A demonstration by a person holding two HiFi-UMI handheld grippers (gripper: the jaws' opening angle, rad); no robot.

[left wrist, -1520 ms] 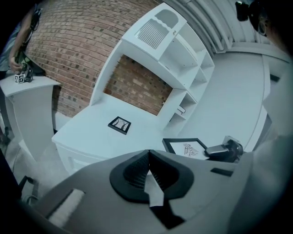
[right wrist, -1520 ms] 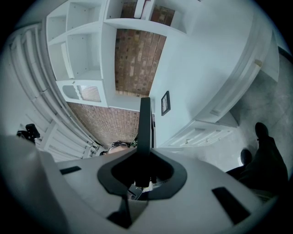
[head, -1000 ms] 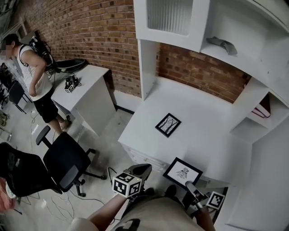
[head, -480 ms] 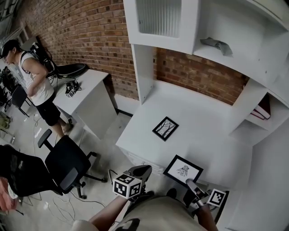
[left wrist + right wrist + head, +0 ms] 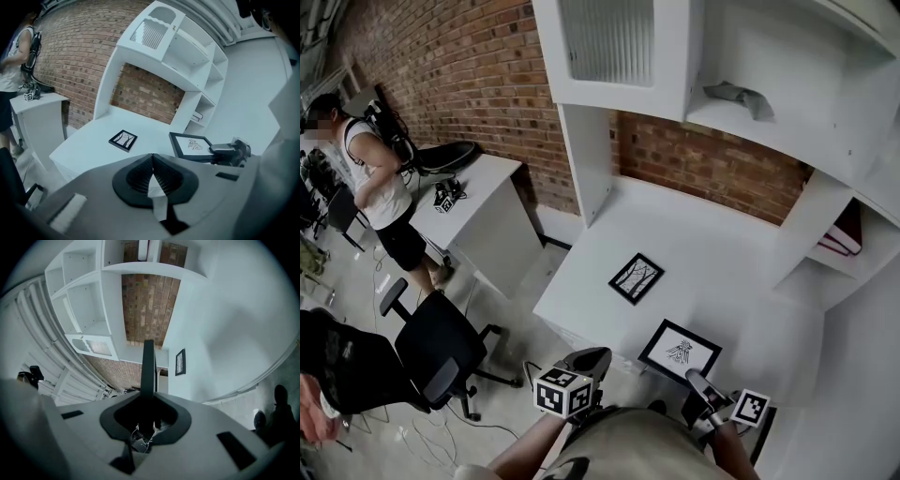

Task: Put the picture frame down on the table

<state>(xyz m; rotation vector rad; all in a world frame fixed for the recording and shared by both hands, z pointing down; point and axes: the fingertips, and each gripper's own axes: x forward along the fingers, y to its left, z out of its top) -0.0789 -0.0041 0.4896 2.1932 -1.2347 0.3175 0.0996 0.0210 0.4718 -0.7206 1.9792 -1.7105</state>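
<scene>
Head view: the right gripper (image 5: 701, 382) clamps the near right corner of the picture frame (image 5: 680, 350), a black frame around a drawing on white. The frame sits over the near edge of the white desk (image 5: 712, 244); whether it touches the desktop is unclear. A second black frame (image 5: 637, 277) lies flat at its 11 o'clock. At its 8 o'clock, the left gripper (image 5: 592, 356) has its jaws pressed together on nothing.
</scene>
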